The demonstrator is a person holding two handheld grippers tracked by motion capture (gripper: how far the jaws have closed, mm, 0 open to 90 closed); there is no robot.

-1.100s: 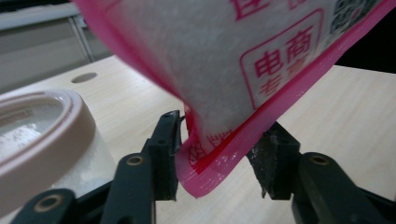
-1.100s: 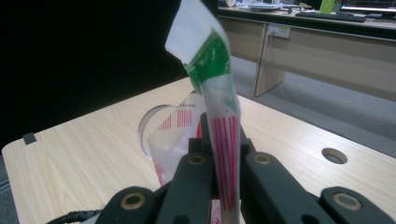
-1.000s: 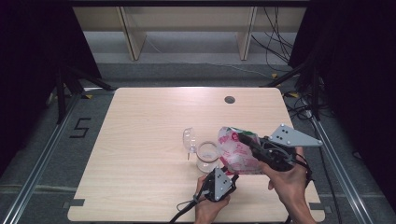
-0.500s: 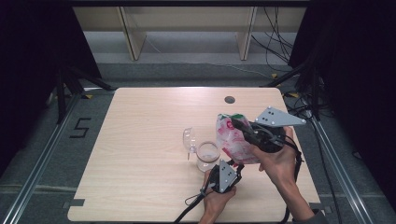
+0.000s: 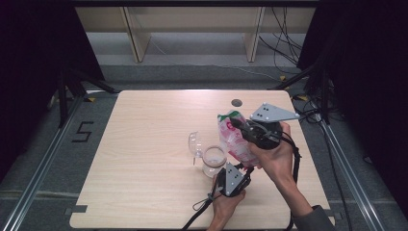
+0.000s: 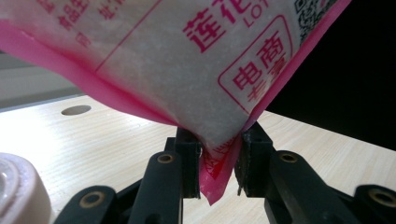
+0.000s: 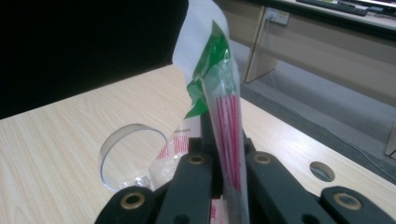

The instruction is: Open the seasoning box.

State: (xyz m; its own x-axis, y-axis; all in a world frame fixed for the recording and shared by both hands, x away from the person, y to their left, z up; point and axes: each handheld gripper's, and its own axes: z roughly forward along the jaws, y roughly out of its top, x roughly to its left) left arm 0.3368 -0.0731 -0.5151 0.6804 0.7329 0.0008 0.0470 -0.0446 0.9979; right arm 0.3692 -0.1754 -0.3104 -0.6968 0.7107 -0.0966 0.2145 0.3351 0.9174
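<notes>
While two grippers pinch one bag [image 5: 232,139], one jar [image 5: 213,161]

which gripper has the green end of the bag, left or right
The right gripper: it pinches the bag at its green-and-white top edge, up high. The left gripper grips the pink bottom corner instead, low beside the jar.

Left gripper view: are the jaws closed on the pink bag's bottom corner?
Yes, the left gripper has its two black jaws pinching the pointed lower corner of the pink bag above the table.
</notes>
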